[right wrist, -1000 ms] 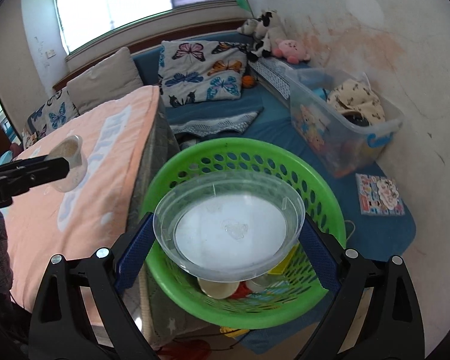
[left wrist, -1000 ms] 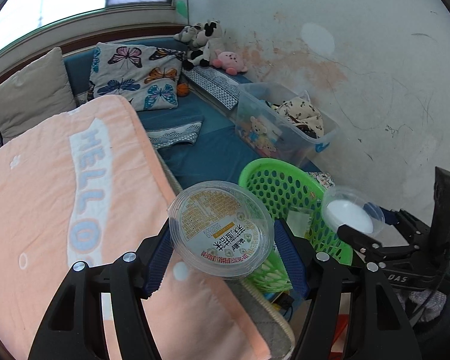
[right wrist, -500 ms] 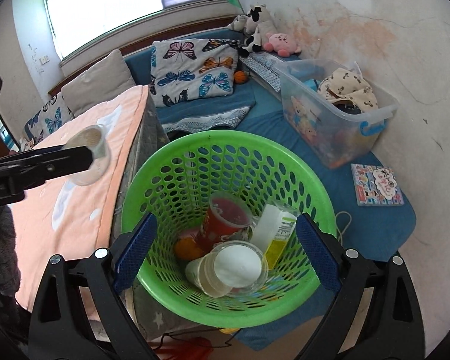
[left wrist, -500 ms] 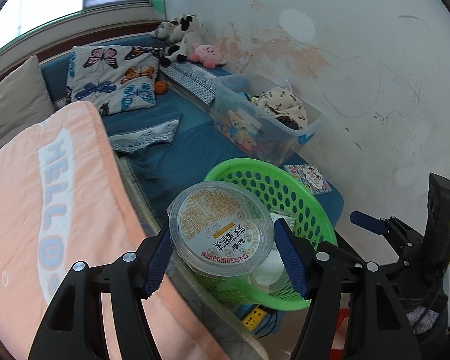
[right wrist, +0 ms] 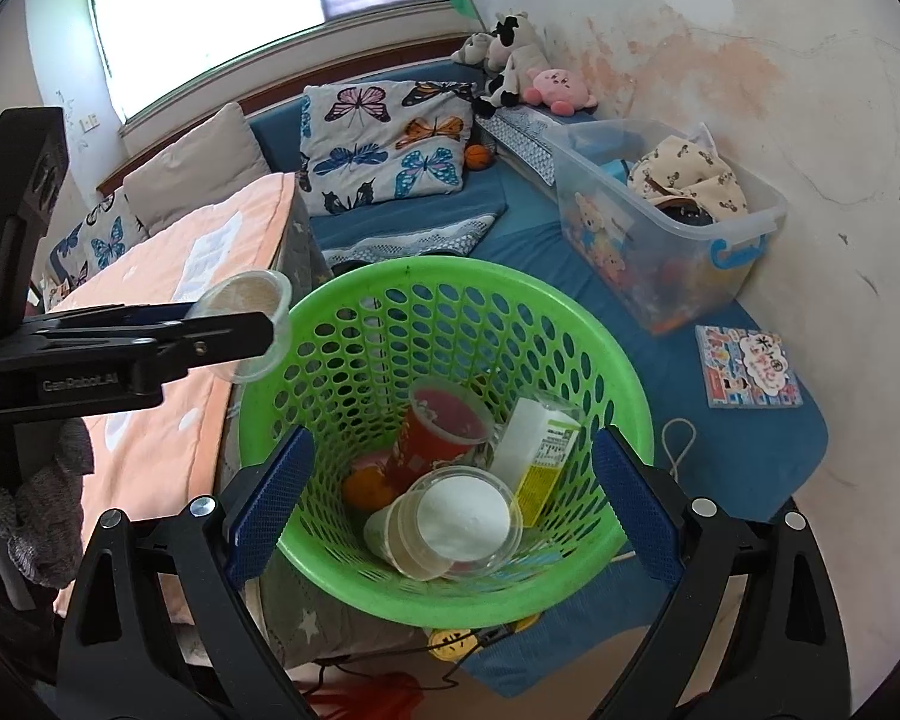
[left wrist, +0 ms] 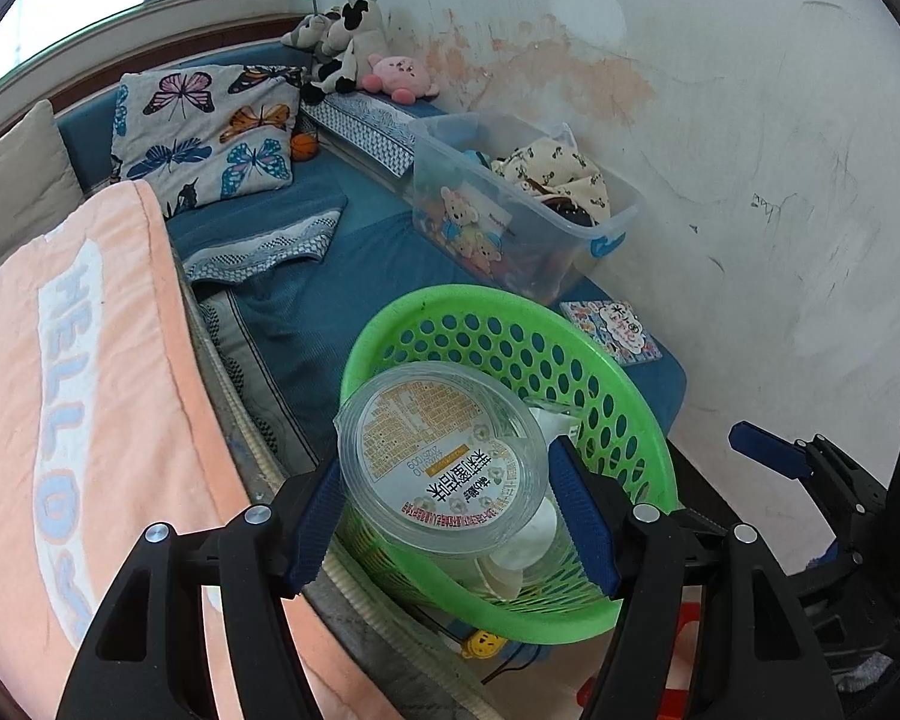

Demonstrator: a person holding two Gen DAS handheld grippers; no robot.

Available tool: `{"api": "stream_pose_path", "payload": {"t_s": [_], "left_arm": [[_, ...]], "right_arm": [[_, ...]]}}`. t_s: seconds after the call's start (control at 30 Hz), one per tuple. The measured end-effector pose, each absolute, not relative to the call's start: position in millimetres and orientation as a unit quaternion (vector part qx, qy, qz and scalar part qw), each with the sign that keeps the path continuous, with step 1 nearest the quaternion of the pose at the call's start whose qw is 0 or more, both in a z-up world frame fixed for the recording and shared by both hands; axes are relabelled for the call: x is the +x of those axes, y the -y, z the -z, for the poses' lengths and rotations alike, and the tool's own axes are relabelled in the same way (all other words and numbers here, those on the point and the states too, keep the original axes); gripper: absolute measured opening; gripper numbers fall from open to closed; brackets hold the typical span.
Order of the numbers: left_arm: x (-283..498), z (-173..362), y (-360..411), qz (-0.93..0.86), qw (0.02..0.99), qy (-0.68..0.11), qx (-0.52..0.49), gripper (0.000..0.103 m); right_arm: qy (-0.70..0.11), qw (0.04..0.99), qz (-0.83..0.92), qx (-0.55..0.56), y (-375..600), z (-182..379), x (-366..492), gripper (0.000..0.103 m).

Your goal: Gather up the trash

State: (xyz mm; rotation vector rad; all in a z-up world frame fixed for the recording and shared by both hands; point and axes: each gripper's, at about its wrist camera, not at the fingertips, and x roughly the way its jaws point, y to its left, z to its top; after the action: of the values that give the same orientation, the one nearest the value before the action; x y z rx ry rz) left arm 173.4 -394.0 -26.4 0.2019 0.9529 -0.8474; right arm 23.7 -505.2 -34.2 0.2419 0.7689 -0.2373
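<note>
My left gripper point(left wrist: 444, 510) is shut on a clear plastic cup point(left wrist: 438, 456) with a printed lid. It holds the cup above the near left rim of the green basket point(left wrist: 570, 324). From the right wrist the same cup point(right wrist: 252, 300) shows at the left, just outside the basket's rim point(right wrist: 450, 270), pinched in the left gripper point(right wrist: 234, 324). My right gripper point(right wrist: 450, 504) hangs open and empty over the basket. Inside lie a clear bowl point(right wrist: 462, 516), a red cup point(right wrist: 444, 426) and a white and yellow carton point(right wrist: 540, 450).
A bed with a peach blanket point(left wrist: 90, 360) rises left of the basket. Behind it, on the blue mat, stand a clear storage box point(left wrist: 528, 216) and a butterfly pillow point(left wrist: 204, 132), with a picture booklet point(right wrist: 750, 366) beside the wall. Cables lie on the floor below.
The right gripper let go of the clear bowl, which now lies in the basket. The left gripper has carried its cup from over the blanket to the basket's rim.
</note>
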Motion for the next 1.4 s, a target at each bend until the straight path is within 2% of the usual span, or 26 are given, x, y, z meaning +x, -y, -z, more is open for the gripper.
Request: {"api": "stream_pose_path", "payload": {"t_s": [0.9,1.4], "left_arm": [[170,27,390,0.401,0.795,-0.445,0.093,0.068],[169,4,326,0.353,0.838,-0.409,0.081,0.085]], "right_arm": [[-0.367,0.915,0.108,0.125,498,34,19,0.093],[-0.349,0.925,0.074,0.129,468,24,24,0.094]]}}
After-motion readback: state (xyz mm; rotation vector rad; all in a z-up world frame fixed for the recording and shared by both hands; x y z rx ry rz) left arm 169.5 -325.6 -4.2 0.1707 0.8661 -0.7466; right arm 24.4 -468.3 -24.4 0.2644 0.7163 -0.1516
